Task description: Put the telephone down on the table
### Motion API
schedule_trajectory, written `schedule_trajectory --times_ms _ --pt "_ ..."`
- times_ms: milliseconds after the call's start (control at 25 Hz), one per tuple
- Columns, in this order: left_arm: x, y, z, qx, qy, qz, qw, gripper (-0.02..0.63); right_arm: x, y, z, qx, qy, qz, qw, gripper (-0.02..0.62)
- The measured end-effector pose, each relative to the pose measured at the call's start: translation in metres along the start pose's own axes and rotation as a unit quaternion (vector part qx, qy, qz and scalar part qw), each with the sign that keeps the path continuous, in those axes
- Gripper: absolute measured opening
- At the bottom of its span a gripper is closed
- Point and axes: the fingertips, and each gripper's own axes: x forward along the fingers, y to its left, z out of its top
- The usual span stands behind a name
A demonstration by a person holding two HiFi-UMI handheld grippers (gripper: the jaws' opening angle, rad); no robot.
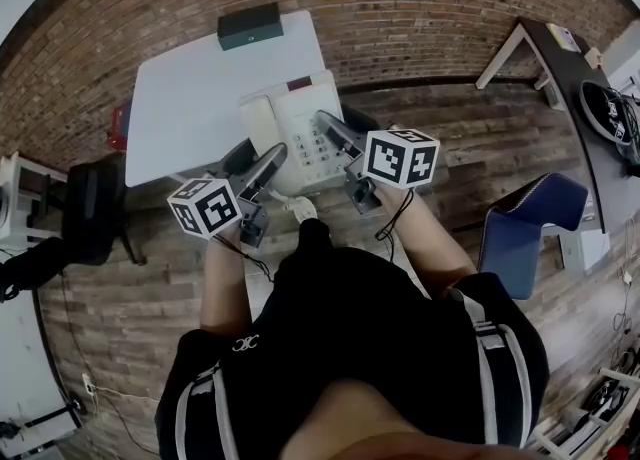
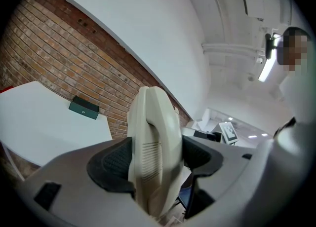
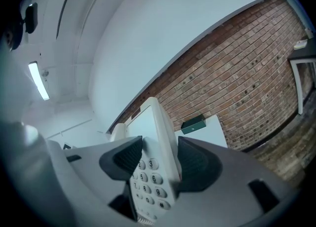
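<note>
A cream desk telephone [image 1: 295, 128] with a handset and a keypad hangs in the air near the front edge of the white table [image 1: 190, 98], tilted up. My left gripper [image 1: 268, 165] is shut on its handset side; in the left gripper view the cream handset [image 2: 153, 147] stands squeezed between the black pads. My right gripper [image 1: 332, 131] is shut on the keypad side; in the right gripper view the telephone's body [image 3: 155, 164] with its number keys sits between the pads. A coiled cord end [image 1: 300, 210] dangles below the telephone.
A dark green box [image 1: 249, 25] lies at the table's far edge by the brick wall, and shows as the green box [image 2: 84, 107] and green box [image 3: 193, 124] in the gripper views. A blue chair [image 1: 525, 228] stands at the right, a black bag [image 1: 90, 208] at the left. The floor is wood plank.
</note>
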Motion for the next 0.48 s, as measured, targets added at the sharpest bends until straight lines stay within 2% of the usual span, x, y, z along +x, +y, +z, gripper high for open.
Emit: schedule_trajectory --times_ms 200,480 --pt "0.035 0.047 0.041 -0.011 -0.002 -0.003 0.9999 0.321 0.059 -0.025 0.033 0.005 0.010 -0.007 1.000 0.209" --pt "0.074 0.103 0.077 -0.034 0.005 -0.002 0.9994 0.321 0.123 -0.057 0.063 0.005 0.030 -0.020 0.999 0.209"
